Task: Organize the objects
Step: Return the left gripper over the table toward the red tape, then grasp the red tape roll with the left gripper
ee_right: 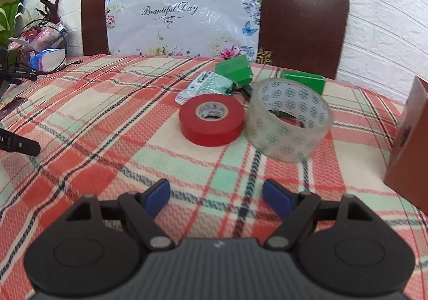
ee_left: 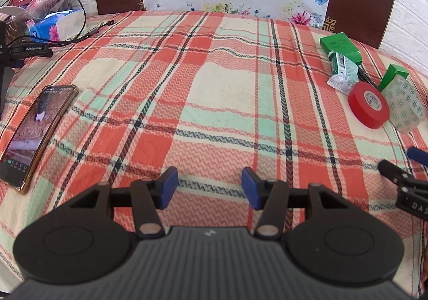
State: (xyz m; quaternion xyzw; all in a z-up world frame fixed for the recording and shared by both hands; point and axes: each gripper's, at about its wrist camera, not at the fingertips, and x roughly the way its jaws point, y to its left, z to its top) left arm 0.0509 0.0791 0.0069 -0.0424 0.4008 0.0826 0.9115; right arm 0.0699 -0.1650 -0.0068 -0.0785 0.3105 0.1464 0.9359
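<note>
A red tape roll (ee_right: 211,122) lies flat on the plaid tablecloth, touching a clear tape roll with green print (ee_right: 290,118) that leans tilted on its right. Behind them lie a green-white sachet (ee_right: 208,86) and two green boxes (ee_right: 235,68) (ee_right: 305,82). My right gripper (ee_right: 216,198) is open and empty, a short way in front of the rolls. In the left wrist view the red roll (ee_left: 368,105), the clear roll (ee_left: 406,107), the sachet (ee_left: 343,72) and a green box (ee_left: 341,46) sit at the far right. My left gripper (ee_left: 209,187) is open and empty over bare cloth.
A phone (ee_left: 36,131) lies at the table's left edge. A tissue pack (ee_left: 57,24), cables and a black device (ee_left: 29,50) crowd the back left. A brown box (ee_right: 409,147) stands at the right. A chair with a floral bag (ee_right: 184,19) is behind the table.
</note>
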